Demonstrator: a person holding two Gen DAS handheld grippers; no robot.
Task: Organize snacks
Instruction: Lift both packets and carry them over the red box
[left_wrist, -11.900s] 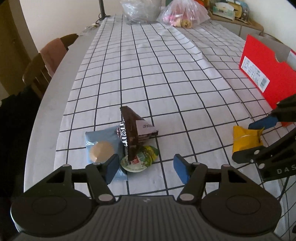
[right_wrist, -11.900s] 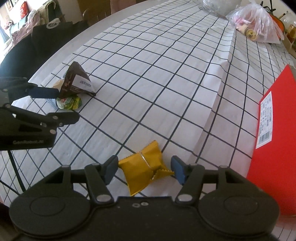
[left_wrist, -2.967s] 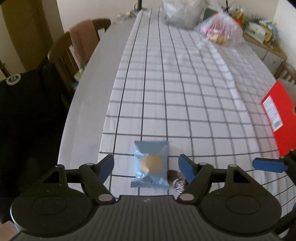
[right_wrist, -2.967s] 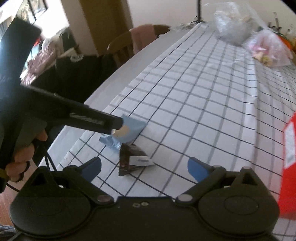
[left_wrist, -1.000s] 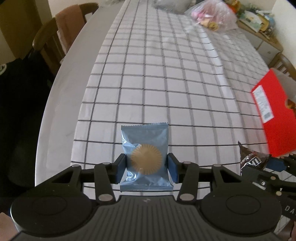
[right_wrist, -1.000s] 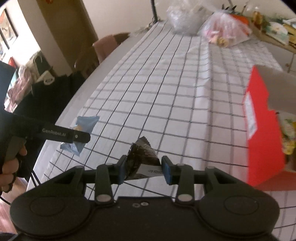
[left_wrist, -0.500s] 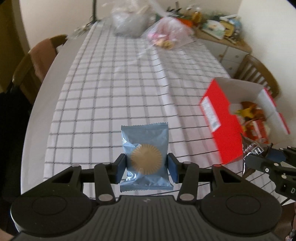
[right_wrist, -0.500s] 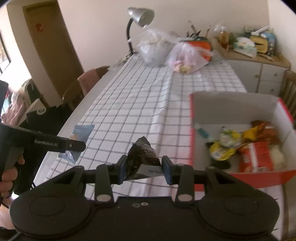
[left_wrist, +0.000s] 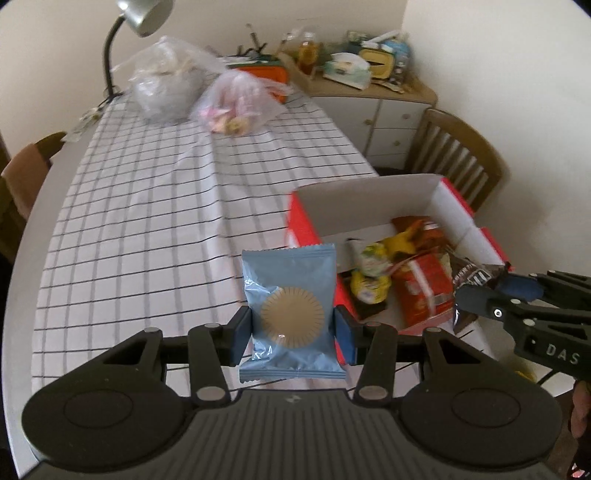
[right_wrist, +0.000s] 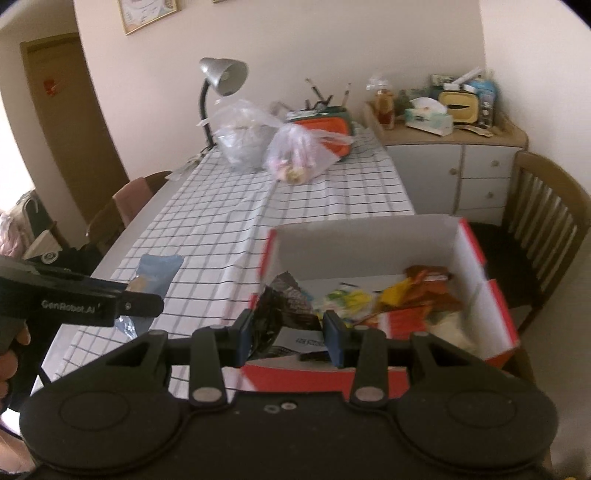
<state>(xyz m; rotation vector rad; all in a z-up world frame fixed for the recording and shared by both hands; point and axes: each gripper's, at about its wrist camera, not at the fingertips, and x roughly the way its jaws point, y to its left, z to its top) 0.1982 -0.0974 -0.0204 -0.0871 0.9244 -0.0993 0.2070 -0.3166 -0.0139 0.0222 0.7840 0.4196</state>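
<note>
Both snacks sit clamped (one per tool (left_wrist: 291, 329)).

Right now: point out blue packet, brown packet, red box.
blue packet (left_wrist: 292, 314), left wrist view, tan disc on its front.
brown packet (right_wrist: 284, 310), right wrist view, crinkled middle.
red box (right_wrist: 476, 240), right wrist view, right rim.

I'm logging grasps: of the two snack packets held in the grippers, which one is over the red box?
The dark brown packet in the right gripper, above the red box. The blue packet hangs beside it.
</note>
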